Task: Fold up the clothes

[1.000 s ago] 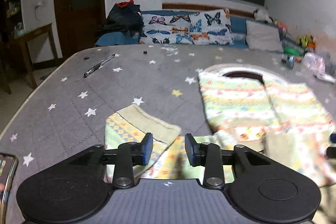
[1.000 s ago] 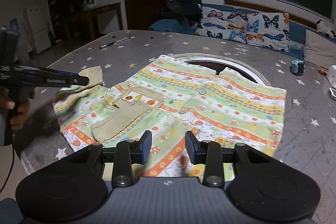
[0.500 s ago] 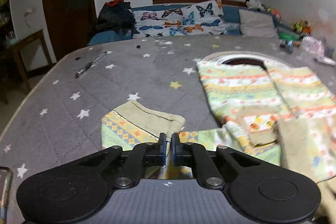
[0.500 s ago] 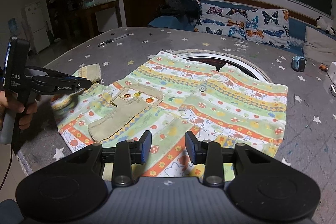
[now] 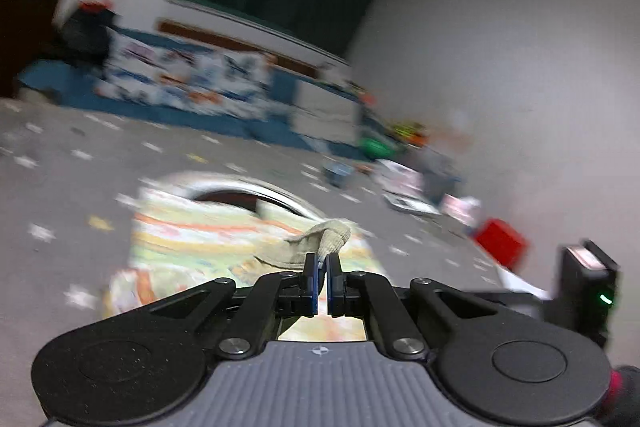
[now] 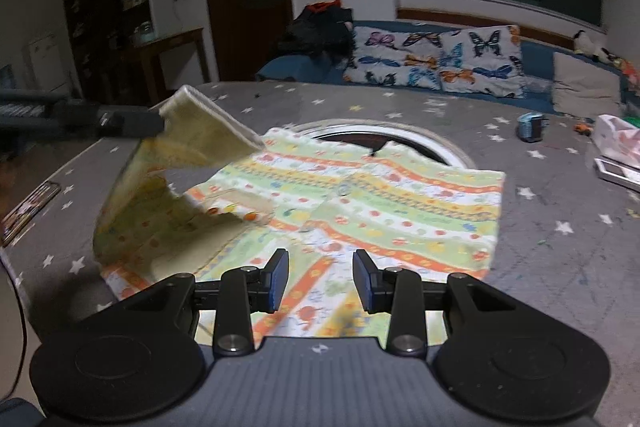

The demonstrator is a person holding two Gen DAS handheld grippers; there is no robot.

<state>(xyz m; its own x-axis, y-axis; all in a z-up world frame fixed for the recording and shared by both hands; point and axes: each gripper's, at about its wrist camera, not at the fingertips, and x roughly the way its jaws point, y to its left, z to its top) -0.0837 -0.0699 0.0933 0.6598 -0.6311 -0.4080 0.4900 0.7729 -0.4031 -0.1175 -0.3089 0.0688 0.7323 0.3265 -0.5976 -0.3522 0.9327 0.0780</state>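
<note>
Sleeve: up off the bed now, your left gripper (image 5: 322, 281) pinching its cuff (image 6: 192, 107), swinging over the shirt (image 6: 360, 199)
Right gripper (image 6: 320, 279): fingers apart, empty, hovering at the hem
Meaning: sleeve fold underway

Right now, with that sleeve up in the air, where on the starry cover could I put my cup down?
Bare cover lies right of the shirt, and between shirt and butterfly pillows. The far right edge is cluttered by a bag; a phone lies at left, below the sleeve held by the left claw.
</note>
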